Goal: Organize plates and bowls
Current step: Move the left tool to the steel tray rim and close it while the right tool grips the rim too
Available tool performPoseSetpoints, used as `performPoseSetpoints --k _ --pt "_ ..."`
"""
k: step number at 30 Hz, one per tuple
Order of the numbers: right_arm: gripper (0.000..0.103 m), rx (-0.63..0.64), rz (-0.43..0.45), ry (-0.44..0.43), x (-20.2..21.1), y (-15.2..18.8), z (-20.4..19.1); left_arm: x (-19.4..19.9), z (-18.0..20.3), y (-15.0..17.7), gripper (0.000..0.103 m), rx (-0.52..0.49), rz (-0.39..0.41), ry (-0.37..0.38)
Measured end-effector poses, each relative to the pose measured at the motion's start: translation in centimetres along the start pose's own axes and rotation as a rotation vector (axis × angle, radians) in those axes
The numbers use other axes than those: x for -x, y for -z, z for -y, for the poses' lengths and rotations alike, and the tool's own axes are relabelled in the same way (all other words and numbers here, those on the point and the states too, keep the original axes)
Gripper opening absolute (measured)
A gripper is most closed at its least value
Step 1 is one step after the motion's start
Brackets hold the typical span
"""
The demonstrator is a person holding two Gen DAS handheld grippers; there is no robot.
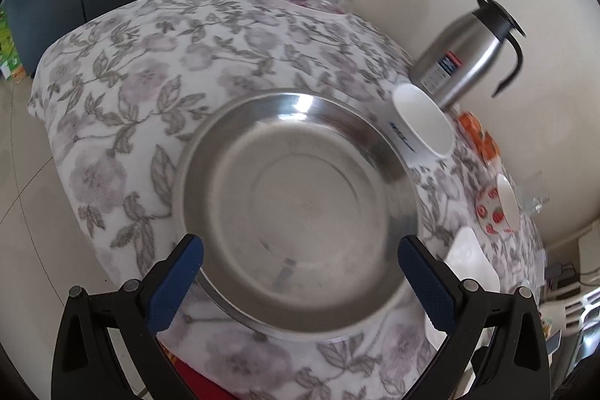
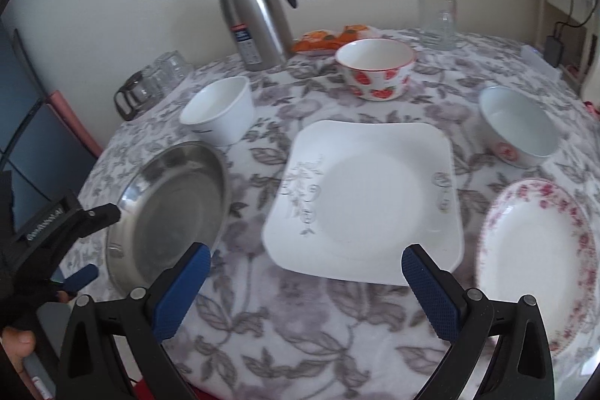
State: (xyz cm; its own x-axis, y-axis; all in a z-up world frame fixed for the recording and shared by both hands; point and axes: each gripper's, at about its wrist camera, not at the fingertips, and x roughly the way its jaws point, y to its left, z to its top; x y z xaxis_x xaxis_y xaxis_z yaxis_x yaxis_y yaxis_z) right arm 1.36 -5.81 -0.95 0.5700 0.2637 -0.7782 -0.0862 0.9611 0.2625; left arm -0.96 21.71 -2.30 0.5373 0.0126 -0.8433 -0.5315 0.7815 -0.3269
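Observation:
A round steel plate [image 1: 300,205] lies on the floral tablecloth, and my left gripper [image 1: 300,244] stands open over its near rim with a blue pad on either side. The right wrist view shows this left gripper [image 2: 97,244] at the steel plate's [image 2: 172,212] left edge. My right gripper [image 2: 305,252] is open and empty, just short of a white square plate [image 2: 367,197]. Around it are a plain white bowl [image 2: 221,107], a strawberry bowl [image 2: 375,68], a pale bowl with a red mark [image 2: 521,130] and a pink-flowered plate [image 2: 540,257].
A steel thermos jug [image 2: 255,14] stands at the back by the wall, with orange packets [image 2: 330,40] beside it. A glass pot and upturned glasses [image 2: 150,85] sit at the back left, a clear glass [image 2: 438,21] at the back right. A gloved hand [image 2: 18,343] holds the left gripper.

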Motion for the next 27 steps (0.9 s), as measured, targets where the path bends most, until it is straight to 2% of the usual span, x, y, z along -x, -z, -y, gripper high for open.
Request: performPoseSetpoints --k 4,10,13,16,18,22,27 --pt "0.103 0.014 -0.002 -0.016 -1.1 -0.4 -0.8 -0.8 -1.0 -0.7 0.103 -0.003 0.026 -0.006" --pt "0.103 0.024 -0.036 -0.002 -3.3 -1.0 -1.7 -1.8 -2.9 -1.5 0.103 0.04 0.048 0.032" --pt "0.103 0.023 -0.042 -0.021 -4.1 -1.2 -2.0 -1.7 -3.5 -1.8 0.103 0.041 0.098 0.031" --pt "0.103 0.022 -0.028 -0.055 -4.7 -1.4 -2.7 -1.3 -4.0 -2.1 0.103 0.048 0.181 0.054" --pt "0.103 0.03 -0.031 -0.075 -5.3 -1.6 -3.2 -1.3 -4.1 -2.4 0.103 0.037 0.202 0.045" --pt "0.103 0.038 -0.066 -0.106 -6.6 -1.9 -4.2 -2.2 -4.5 -3.1 0.103 0.005 0.14 0.039" --pt "0.103 0.072 -0.049 -0.11 -7.6 -2.1 -5.2 -3.4 -4.9 -3.4 0.103 -0.032 0.092 0.01"
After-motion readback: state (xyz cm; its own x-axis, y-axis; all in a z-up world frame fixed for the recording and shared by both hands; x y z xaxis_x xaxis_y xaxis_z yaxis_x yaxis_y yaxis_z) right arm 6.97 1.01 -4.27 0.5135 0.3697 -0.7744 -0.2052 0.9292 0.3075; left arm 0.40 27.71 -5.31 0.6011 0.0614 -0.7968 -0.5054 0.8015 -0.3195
